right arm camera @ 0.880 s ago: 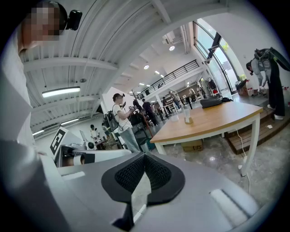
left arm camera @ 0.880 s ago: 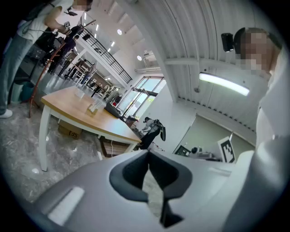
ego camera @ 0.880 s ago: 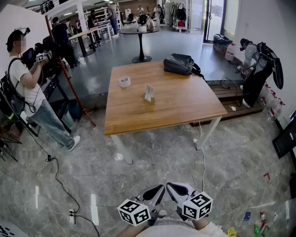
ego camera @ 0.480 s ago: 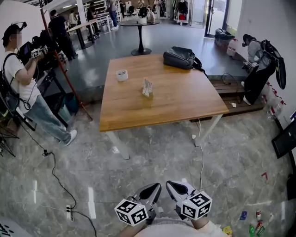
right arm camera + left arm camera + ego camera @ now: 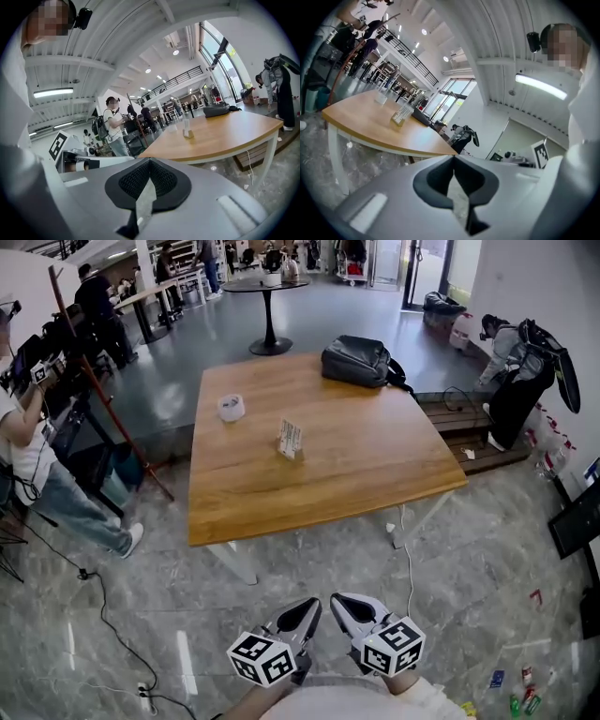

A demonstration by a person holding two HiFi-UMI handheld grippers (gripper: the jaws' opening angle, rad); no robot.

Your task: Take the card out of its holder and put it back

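Observation:
A small clear holder with a white card point(image 5: 289, 439) stands upright near the middle of the wooden table point(image 5: 356, 474). It also shows far off as the card holder point(image 5: 400, 115) in the left gripper view and as the card holder point(image 5: 188, 130) in the right gripper view. My left gripper point(image 5: 309, 607) and right gripper point(image 5: 338, 600) hang side by side at the bottom of the head view, over the floor and well short of the table. Both are shut, with nothing between the jaws of the left gripper point(image 5: 453, 158) or the right gripper point(image 5: 150, 160).
A roll of tape point(image 5: 231, 407) and a black bag point(image 5: 356, 360) lie on the table. A person with a camera rig point(image 5: 33, 456) and a red tripod leg point(image 5: 103, 390) stand left. Cables point(image 5: 103, 615) run over the floor. Another person point(image 5: 520, 371) bends at the right.
The table has come nearer and shifted slightly left in the head view. Both grippers stay shut and low, side by side.

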